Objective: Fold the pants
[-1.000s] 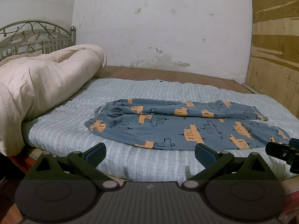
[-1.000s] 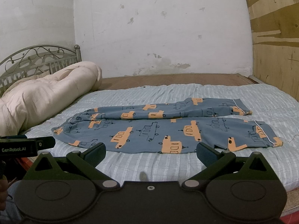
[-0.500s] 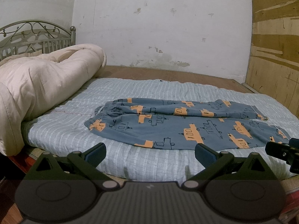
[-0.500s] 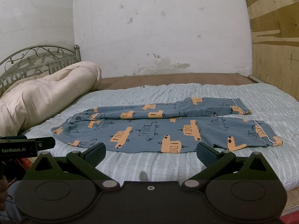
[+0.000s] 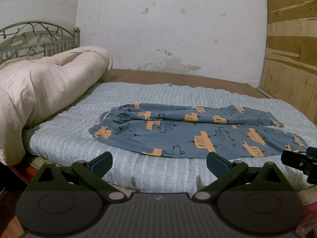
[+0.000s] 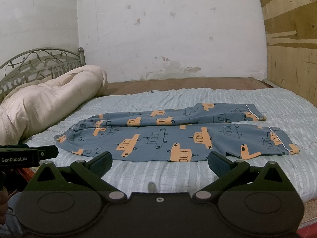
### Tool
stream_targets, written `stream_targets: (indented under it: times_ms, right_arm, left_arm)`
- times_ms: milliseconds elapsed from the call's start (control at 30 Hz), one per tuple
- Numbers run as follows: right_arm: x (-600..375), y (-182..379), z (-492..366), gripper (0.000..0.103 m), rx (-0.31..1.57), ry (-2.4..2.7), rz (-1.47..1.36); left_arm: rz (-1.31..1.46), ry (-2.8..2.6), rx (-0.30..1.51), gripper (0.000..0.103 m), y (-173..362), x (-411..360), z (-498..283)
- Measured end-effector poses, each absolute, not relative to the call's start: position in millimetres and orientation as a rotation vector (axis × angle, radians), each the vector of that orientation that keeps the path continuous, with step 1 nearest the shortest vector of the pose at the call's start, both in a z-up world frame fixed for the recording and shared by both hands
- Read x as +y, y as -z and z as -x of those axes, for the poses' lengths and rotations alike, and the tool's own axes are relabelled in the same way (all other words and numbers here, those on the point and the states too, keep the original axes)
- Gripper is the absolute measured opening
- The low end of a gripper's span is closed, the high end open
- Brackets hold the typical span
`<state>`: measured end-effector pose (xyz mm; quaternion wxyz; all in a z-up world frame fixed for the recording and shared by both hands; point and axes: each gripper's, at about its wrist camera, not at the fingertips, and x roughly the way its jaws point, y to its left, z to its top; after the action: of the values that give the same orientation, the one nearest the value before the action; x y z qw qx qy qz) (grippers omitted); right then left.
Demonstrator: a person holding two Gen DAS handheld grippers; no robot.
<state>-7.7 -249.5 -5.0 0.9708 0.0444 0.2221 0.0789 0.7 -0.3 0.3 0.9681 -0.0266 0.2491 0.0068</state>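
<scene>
Blue pants (image 5: 184,130) with orange car prints lie flat across the bed, waistband to the left, both leg cuffs to the right. In the right wrist view the pants (image 6: 170,132) show their whole length, the two legs side by side. My left gripper (image 5: 159,162) stands open near the bed's front edge, just short of the waist end, holding nothing. My right gripper (image 6: 160,162) is open too, in front of the near leg, apart from the cloth. Each gripper shows at the edge of the other's view.
A light blue striped quilt (image 5: 65,138) covers the bed. A rolled cream duvet (image 5: 39,91) lies along the left side before a metal headboard (image 6: 39,63). A white wall stands behind, and a plywood panel (image 6: 291,49) on the right.
</scene>
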Motion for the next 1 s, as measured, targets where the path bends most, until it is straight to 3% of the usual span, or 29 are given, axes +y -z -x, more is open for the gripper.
stream_targets:
  times_ms: [1000]
  right_arm:
    - [-248.6,6.4,5.4,0.102,0.45,-0.16,-0.09]
  left_arm:
    - [0.053,-0.015,0.508,0.103,0.6,0.7,-1.1]
